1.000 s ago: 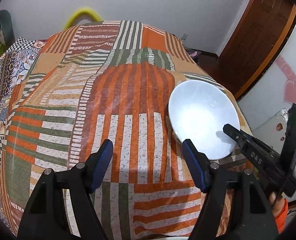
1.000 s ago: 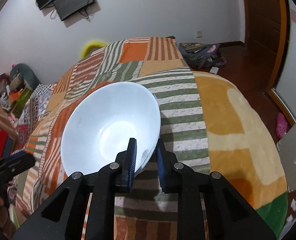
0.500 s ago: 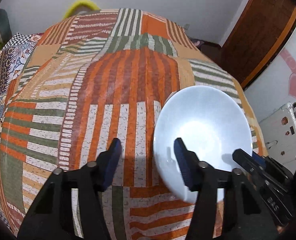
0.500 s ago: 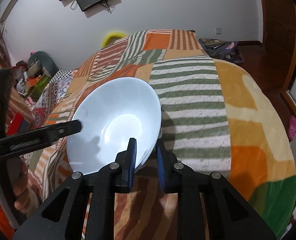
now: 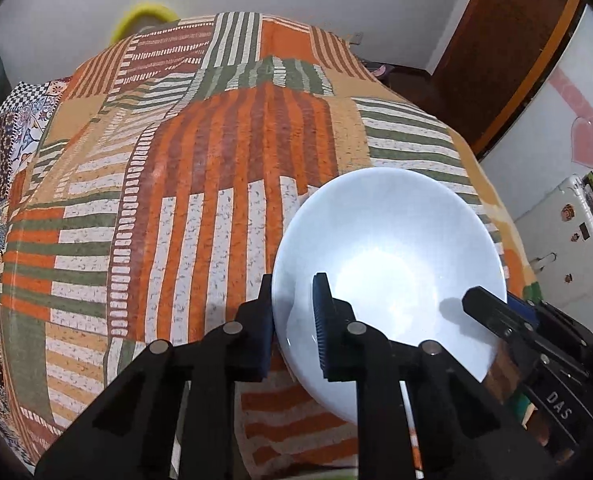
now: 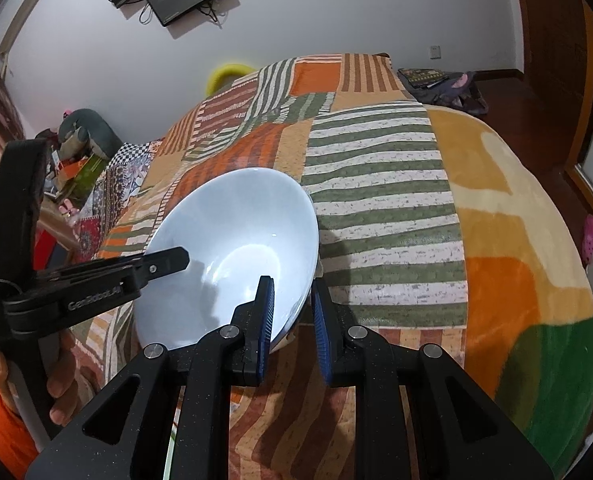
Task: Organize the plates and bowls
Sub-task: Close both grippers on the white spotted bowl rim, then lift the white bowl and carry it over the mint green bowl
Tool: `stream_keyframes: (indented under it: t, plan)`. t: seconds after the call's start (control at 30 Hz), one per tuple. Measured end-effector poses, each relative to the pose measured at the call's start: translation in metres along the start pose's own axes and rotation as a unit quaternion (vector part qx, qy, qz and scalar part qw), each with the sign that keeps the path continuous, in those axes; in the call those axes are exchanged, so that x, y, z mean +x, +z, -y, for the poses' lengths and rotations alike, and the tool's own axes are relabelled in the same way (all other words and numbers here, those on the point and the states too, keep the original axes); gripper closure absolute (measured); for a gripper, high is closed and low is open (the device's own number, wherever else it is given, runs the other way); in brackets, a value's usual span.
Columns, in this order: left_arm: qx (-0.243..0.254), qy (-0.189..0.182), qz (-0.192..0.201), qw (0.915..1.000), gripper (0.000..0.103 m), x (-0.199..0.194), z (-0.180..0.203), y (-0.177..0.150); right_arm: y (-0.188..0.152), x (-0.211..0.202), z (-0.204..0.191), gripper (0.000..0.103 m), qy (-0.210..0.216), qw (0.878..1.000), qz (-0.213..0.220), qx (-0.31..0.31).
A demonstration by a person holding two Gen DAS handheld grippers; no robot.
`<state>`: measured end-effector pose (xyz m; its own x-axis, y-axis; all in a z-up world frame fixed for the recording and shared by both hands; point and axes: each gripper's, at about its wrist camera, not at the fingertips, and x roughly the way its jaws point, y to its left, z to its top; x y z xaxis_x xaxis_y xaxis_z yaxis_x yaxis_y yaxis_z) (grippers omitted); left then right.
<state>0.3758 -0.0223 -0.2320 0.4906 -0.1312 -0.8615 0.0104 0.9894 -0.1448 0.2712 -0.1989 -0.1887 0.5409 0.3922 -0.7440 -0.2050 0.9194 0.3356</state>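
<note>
Closing in from the side, the left gripper (image 5: 294,312) now has its jaws set either side of the white bowl's (image 5: 388,264) near rim, one finger outside the wall and one inside; a second ago those jaws stood wide open over the bed with the bowl off to their right, and half a second ago they had only begun to straddle the rim. Whether the pads are pressing on the wall yet I cannot tell, though the gap looks nearly taken up. Across the bowl from it, the right gripper (image 6: 292,308) is clamped on the opposite rim, as it has been throughout, carrying the bowl tilted and clear of the patchwork blanket (image 5: 200,184) on the bed beneath. Through the right wrist camera one black finger of the left gripper (image 6: 164,262) reaches over the bowl's (image 6: 232,256) far-left edge.

So the bowl has come across to the left side, and this reads as a handover between grippers: likely the left one firms its hold before the right lets go. No plates or other bowls are in view.
</note>
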Motion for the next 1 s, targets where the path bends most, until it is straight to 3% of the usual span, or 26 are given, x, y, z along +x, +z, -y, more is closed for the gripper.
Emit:
stream_keyframes:
  t: [0.37,1.0]
  plan:
    - [0.014,-0.005,0.036,0.9992,0.086,-0.049,0.009,-0.015,-0.001,-0.023,-0.011,0.086,-0.003,1.000,0.019,0.002]
    - [0.003,0.008,0.117,0.9931,0.086,-0.161,-0.012,-0.053,-0.007,-0.063,-0.073,0.086,0.020,0.997,0.068,-0.035]
